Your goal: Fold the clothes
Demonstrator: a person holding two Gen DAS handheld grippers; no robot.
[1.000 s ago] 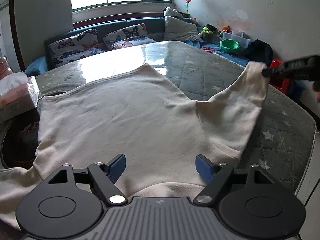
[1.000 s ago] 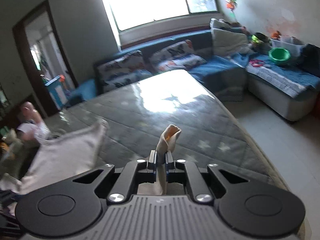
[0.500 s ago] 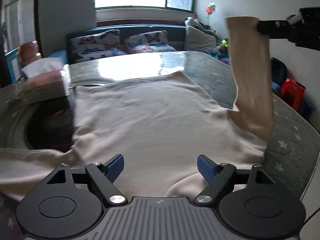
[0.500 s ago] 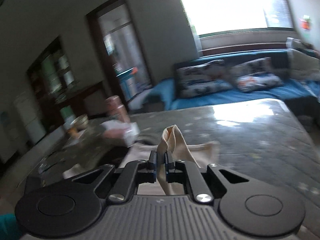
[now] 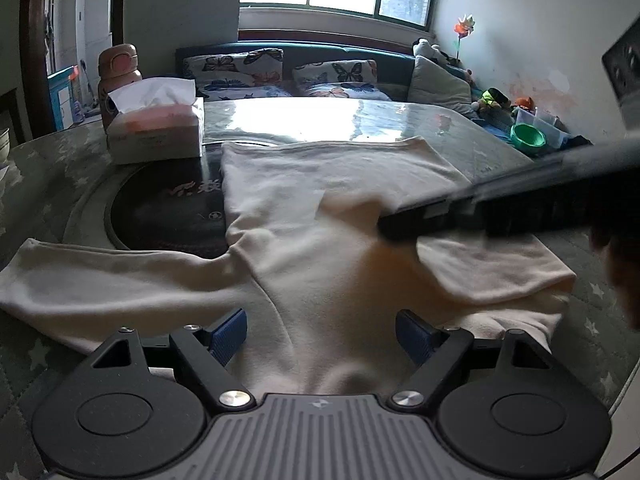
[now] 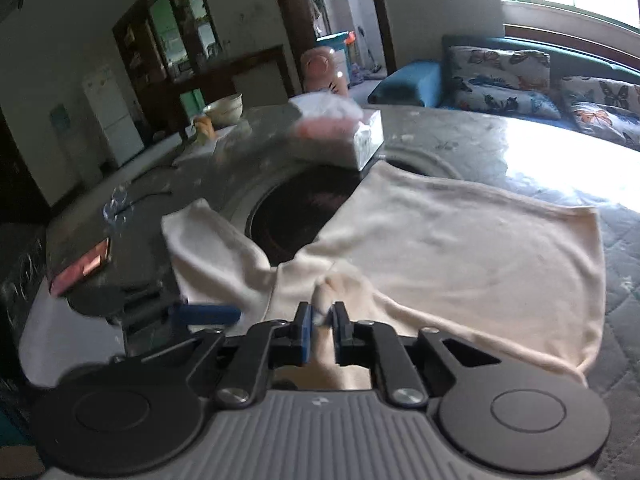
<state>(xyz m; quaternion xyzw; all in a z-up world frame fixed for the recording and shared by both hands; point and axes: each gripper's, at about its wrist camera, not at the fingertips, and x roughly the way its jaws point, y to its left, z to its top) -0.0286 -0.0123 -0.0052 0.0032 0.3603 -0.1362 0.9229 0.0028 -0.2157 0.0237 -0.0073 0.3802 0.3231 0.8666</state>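
Note:
A cream long-sleeved sweatshirt lies flat on the quilted table, also in the right wrist view. My left gripper is open, its blue pads either side of the collar end, low over the cloth. My right gripper is shut on the cuff of the right sleeve. It shows as a blurred dark bar in the left wrist view, holding the sleeve folded across the body. The left sleeve lies stretched out to the left.
A tissue box and a pink bottle stand at the back left. A dark round hotplate is set in the table beside the shirt. A sofa with butterfly cushions is behind. A green bowl sits far right.
My right gripper has carried the right sleeve from up in the air leftward and down over the shirt body. The left gripper stayed open over the collar.

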